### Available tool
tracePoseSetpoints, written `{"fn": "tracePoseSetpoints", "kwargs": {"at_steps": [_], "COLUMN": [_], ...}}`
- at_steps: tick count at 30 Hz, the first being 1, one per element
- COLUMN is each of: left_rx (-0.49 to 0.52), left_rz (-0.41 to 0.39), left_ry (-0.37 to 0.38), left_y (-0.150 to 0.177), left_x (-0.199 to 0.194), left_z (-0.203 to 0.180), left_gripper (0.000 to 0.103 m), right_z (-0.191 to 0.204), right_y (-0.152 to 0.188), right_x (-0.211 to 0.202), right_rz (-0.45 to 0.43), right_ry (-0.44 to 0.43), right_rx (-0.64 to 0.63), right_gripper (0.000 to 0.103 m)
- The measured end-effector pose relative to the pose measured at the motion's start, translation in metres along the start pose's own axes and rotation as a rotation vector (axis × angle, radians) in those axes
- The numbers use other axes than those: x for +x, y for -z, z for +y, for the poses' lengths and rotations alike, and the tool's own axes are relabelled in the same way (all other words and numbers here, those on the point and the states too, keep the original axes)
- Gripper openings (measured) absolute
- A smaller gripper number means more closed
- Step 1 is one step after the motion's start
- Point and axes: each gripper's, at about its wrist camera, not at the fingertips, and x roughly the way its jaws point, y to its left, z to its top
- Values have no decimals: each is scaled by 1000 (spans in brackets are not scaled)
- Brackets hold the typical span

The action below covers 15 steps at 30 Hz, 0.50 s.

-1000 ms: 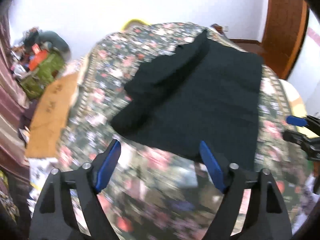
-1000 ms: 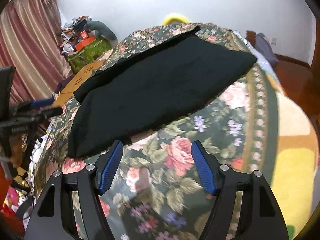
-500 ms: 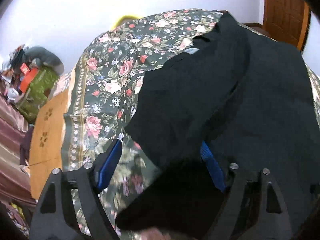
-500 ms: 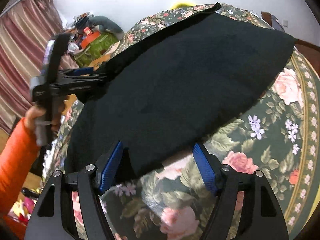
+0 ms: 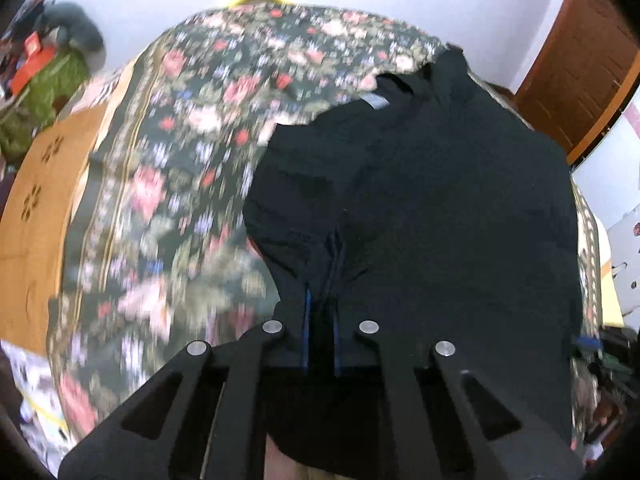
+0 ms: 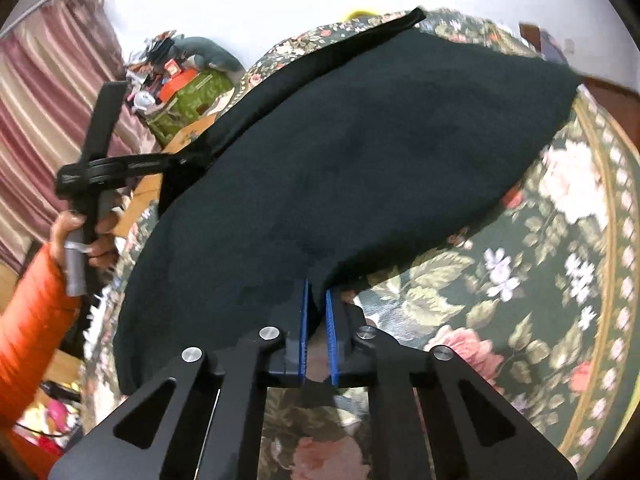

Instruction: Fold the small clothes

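Note:
A black garment (image 5: 440, 200) lies spread on the flowered bed cover (image 5: 180, 160), one long side folded over itself. My left gripper (image 5: 320, 300) is shut on the garment's near left edge, the cloth bunched between its blue pads. My right gripper (image 6: 316, 304) is shut on the near right corner of the same garment (image 6: 360, 152). In the right wrist view the left gripper (image 6: 188, 160) shows at the far left of the cloth, held by a hand in an orange sleeve.
The bed cover (image 6: 540, 280) runs past the garment on all sides. A brown cardboard sheet (image 5: 36, 208) lies left of the bed, clutter and a green bag (image 5: 36, 84) behind it. A wooden door (image 5: 580, 52) stands at the right. White wall behind.
Both grippers moved in onto the near edge of the garment and went from wide open to shut on the cloth.

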Motion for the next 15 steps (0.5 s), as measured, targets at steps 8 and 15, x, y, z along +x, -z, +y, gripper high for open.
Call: {"fn": "tracePoseSetpoints", "kwargs": {"at_steps": [8, 15], "left_rx": [-39, 22], "left_rz": [88, 12], "left_ry": [100, 77], "left_y": [80, 128], "left_x": [-52, -90], "left_z": [-36, -83], "left_gripper": [7, 10], "right_z": [-34, -29], "right_y": [5, 18], "right_x": [-29, -77], "right_rz": [7, -37], "right_ry": [148, 253], "right_rx": [-29, -92], "right_gripper": [4, 5]}}
